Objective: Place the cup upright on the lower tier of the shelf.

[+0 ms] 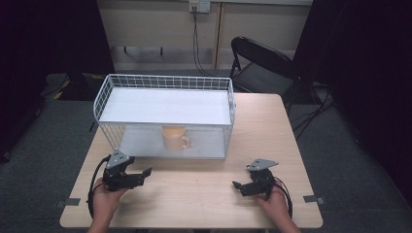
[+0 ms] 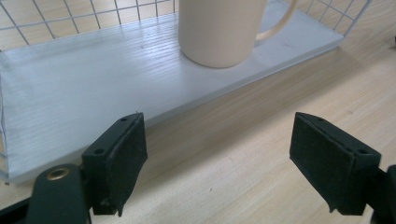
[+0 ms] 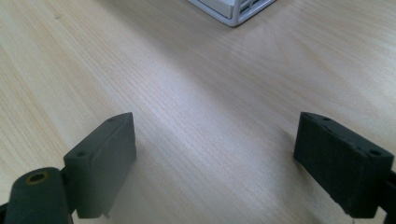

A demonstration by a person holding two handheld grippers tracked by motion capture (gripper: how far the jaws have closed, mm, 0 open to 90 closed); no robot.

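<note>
A cream mug (image 1: 175,138) (image 2: 219,30) stands upright on the lower white shelf of a white wire rack (image 1: 165,85), its handle to the right. My left gripper (image 1: 141,175) (image 2: 217,161) rests low over the table in front of the rack's left half, open, nothing between its jaws, which face the mug. My right gripper (image 1: 238,187) (image 3: 215,163) sits near the front right of the table, open over bare wood, with the rack's front corner (image 3: 236,14) far ahead of it.
The wooden table (image 1: 272,136) carries the rack across its back half. A black folding chair (image 1: 262,63) stands behind the table at the right. A cable (image 1: 197,39) hangs from a wall socket. Grey carpet surrounds the table.
</note>
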